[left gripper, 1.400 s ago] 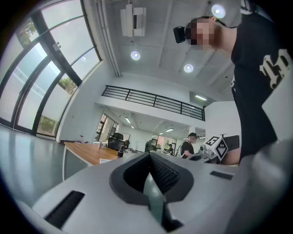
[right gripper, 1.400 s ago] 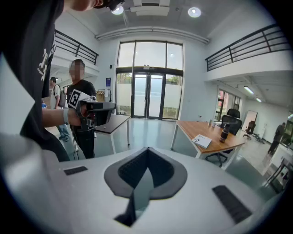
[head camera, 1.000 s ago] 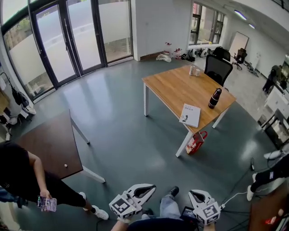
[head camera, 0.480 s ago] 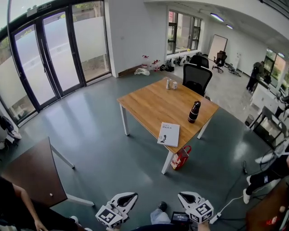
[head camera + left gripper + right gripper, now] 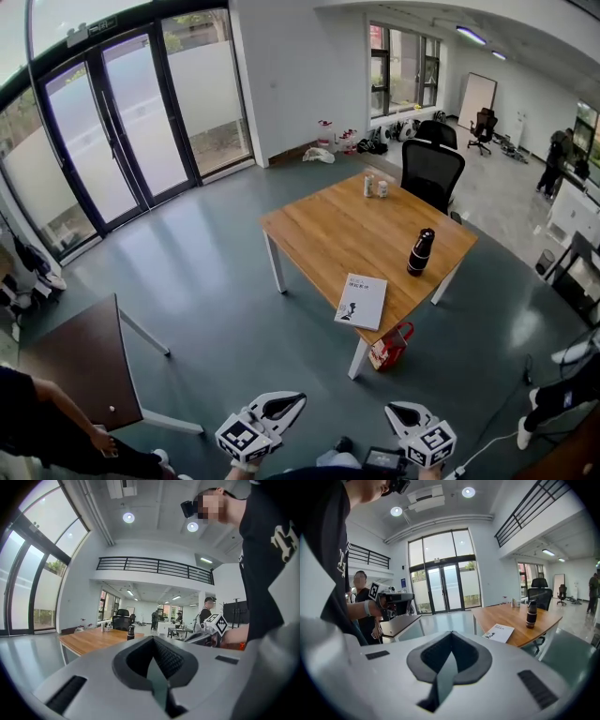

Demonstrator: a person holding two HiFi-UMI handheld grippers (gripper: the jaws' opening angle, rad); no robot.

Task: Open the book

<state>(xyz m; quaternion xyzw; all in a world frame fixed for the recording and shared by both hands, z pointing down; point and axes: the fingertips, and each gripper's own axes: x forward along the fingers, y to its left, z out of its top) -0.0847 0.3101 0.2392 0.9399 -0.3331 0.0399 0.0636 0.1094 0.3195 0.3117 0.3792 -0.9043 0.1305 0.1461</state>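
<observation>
The book [image 5: 361, 301] lies closed on the wooden table [image 5: 328, 225], at the edge nearest the person, with a dark bottle [image 5: 420, 251] standing apart from it on the same top. The left gripper [image 5: 292, 401] and right gripper [image 5: 397, 411] are held low at the bottom of the head view, well short of the table. Both have their jaws pressed together with nothing between them.

chg | book [image 5: 361, 301] nearer, lower in view | bystander [image 5: 47, 427] mostly off-frame left
</observation>
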